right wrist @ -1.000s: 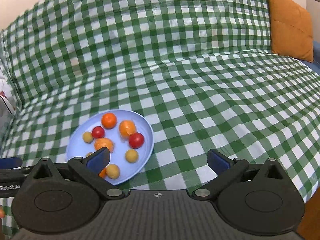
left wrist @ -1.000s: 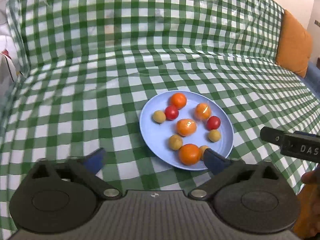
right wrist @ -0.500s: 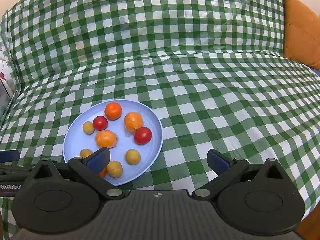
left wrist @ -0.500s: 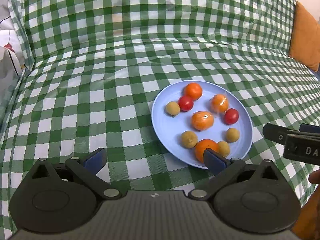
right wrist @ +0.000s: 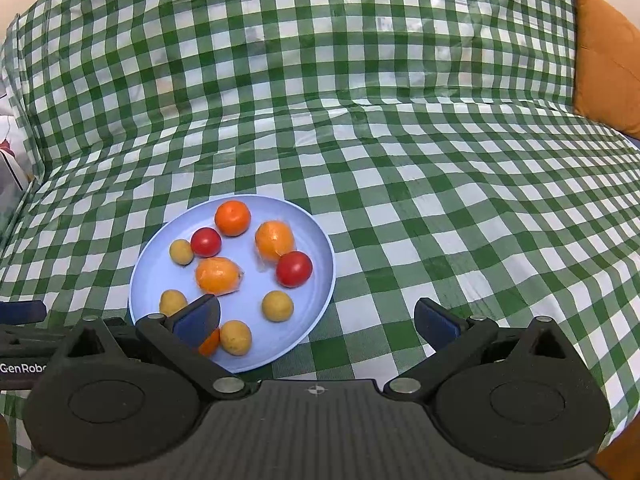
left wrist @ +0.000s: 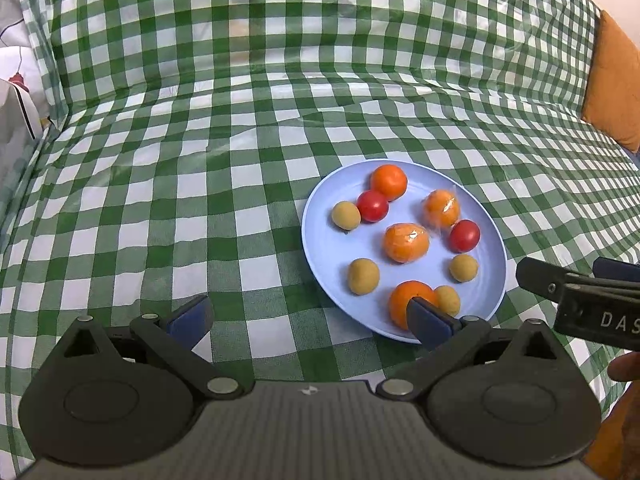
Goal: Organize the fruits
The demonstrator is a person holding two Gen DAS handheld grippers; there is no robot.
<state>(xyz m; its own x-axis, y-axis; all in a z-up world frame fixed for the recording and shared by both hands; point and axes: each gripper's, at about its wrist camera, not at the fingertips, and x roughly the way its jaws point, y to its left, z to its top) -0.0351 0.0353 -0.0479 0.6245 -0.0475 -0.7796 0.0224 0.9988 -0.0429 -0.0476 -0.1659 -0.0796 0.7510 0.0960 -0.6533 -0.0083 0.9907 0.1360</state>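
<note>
Above the checked cloth (right wrist: 400, 168), left gripper (left wrist: 308, 316) spread wide, holding nothing — its right finger (left wrist: 428, 320) hides part of an orange (left wrist: 408, 300). Right gripper (right wrist: 316, 320) likewise wide and empty. Plate (right wrist: 316, 292) carries oranges, red tomatoes (right wrist: 294, 268) and small yellow fruits (right wrist: 277, 306). Orange cushion (right wrist: 604, 60) far right — well apart.

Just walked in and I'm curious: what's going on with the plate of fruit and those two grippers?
A person holds a gripper in each hand over a checked cloth. Both the left gripper and right gripper are open and hold nothing. All the fruit sits mixed on the blue plate: oranges, two of them in plastic wrap, red tomatoes and small yellow fruits. Nothing has been sorted out yet.
</note>
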